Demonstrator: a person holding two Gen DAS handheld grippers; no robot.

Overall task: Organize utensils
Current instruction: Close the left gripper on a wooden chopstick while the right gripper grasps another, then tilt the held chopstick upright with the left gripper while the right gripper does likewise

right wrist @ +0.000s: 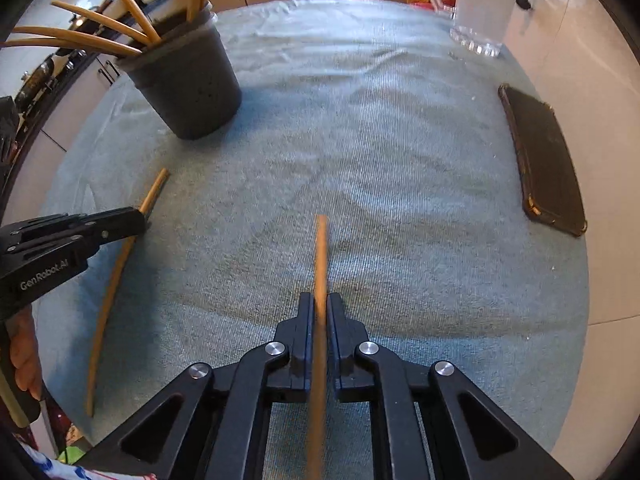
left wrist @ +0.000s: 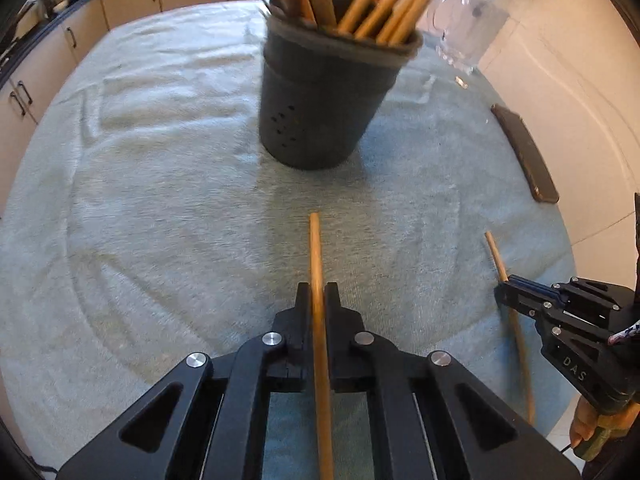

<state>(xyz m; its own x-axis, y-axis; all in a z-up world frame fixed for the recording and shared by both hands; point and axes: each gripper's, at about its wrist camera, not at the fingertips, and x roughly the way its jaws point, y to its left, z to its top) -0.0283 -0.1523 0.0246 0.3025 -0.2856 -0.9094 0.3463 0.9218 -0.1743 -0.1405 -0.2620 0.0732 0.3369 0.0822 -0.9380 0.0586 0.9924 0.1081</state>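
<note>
Towel-covered table (right wrist: pixel 400 128): dark cup (right wrist: pixel 192 80), glass jug (right wrist: pixel 484 8), phone (right wrist: pixel 548 160)

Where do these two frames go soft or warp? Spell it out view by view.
Left wrist view: the dark utensil holder and its wooden sticks are motion-smeared, the glass jug ghosted; the towel bows with the fisheye. Right wrist view: the stick in the right gripper is soft-edged, while the holder and phone look sharper.

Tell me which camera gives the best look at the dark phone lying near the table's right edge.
Right wrist view: the phone shows its whole broad face there, lying flat on the towel. The left wrist view catches it only as a thin, foreshortened sliver near the frame's edge.
</note>
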